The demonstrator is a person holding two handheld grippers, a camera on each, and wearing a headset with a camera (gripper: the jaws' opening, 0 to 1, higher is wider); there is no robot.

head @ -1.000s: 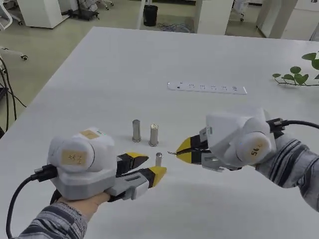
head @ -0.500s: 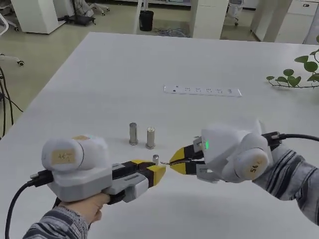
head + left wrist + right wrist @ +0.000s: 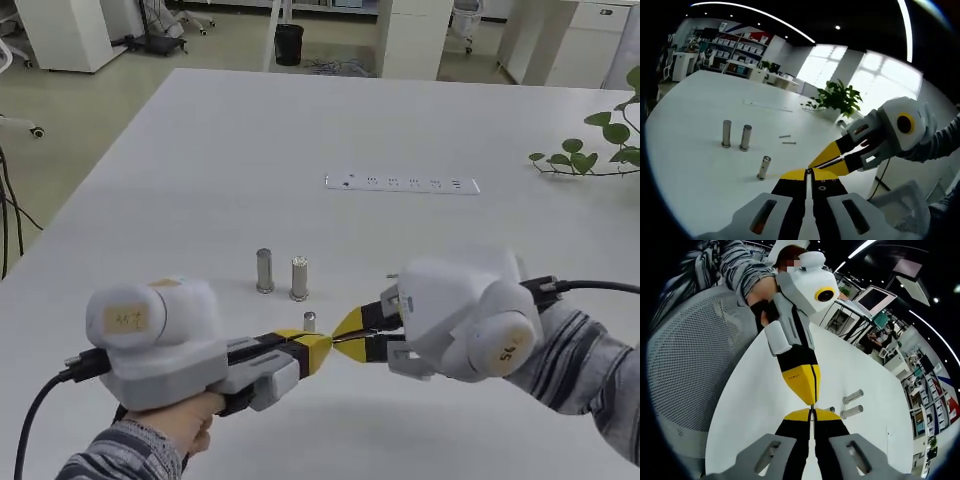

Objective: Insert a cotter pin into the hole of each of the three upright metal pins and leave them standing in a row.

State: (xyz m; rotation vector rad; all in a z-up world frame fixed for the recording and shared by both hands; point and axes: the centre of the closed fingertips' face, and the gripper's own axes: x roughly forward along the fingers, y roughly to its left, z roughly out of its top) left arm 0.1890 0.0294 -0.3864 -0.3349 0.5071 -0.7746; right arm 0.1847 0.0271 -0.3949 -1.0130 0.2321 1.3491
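Two hand-held grippers meet tip to tip above a white table (image 3: 200, 150).

**Left gripper** (image 3: 318, 343): its yellow-tipped jaws are closed together, with no gap in the left gripper view (image 3: 808, 172). Whether they pinch anything cannot be told.

**Right gripper** (image 3: 340, 331): its jaws are narrowed on a thin dark cotter pin (image 3: 827, 163). The pin lies along the slot between them and points toward the left gripper's tips. In the right gripper view (image 3: 811, 414) the left gripper (image 3: 811, 401) comes in from above, and the two pairs of tips touch.

**Metal pins:** two metal pins (image 3: 264, 270) (image 3: 299, 277) stand upright just beside each other, farther out on the table. A third metal pin (image 3: 309, 321) stands nearer the person, just behind the meeting tips, with its lower part hidden by the jaws. In the left gripper view this third pin (image 3: 763, 167) sits left of the tips and apart from them.

**Loose parts:** two spare cotter pins (image 3: 785, 136) (image 3: 788, 143) lie flat on the table beyond the metal pins.

**Background:** a power strip (image 3: 402, 183) lies farther back, and a plant (image 3: 600, 140) is at the table's right edge.
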